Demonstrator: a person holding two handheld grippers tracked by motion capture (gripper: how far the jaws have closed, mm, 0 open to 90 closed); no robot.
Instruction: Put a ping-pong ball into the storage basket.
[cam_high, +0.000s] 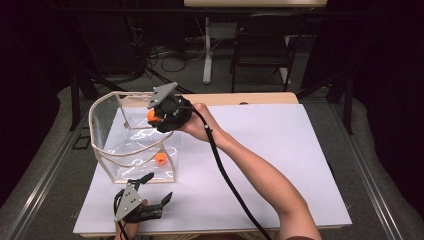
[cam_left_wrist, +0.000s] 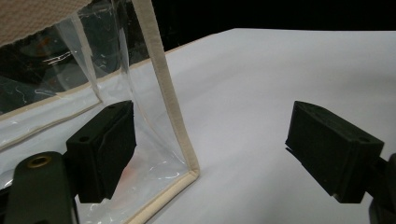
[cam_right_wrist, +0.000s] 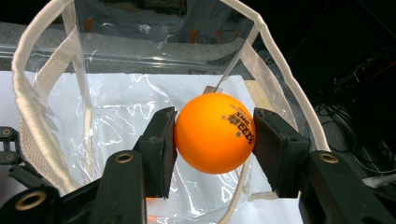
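Right hand-held gripper (cam_high: 159, 116) raised, jaws clamped, left hand-held gripper (cam_high: 156, 189) low, jaws wide apart

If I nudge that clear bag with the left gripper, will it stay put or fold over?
The clear bag probably gives way: its walls look like thin wrinkled film. Its cloth-trimmed rim holds it open, so it may slide rather than collapse. It holds just one orange ball, so likely light.

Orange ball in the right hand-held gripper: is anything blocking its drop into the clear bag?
Nothing visible does. The right hand-held gripper holds the orange ball above the clear bag, whose top is open. A second orange ball already lies on the bag's floor, off to one side.
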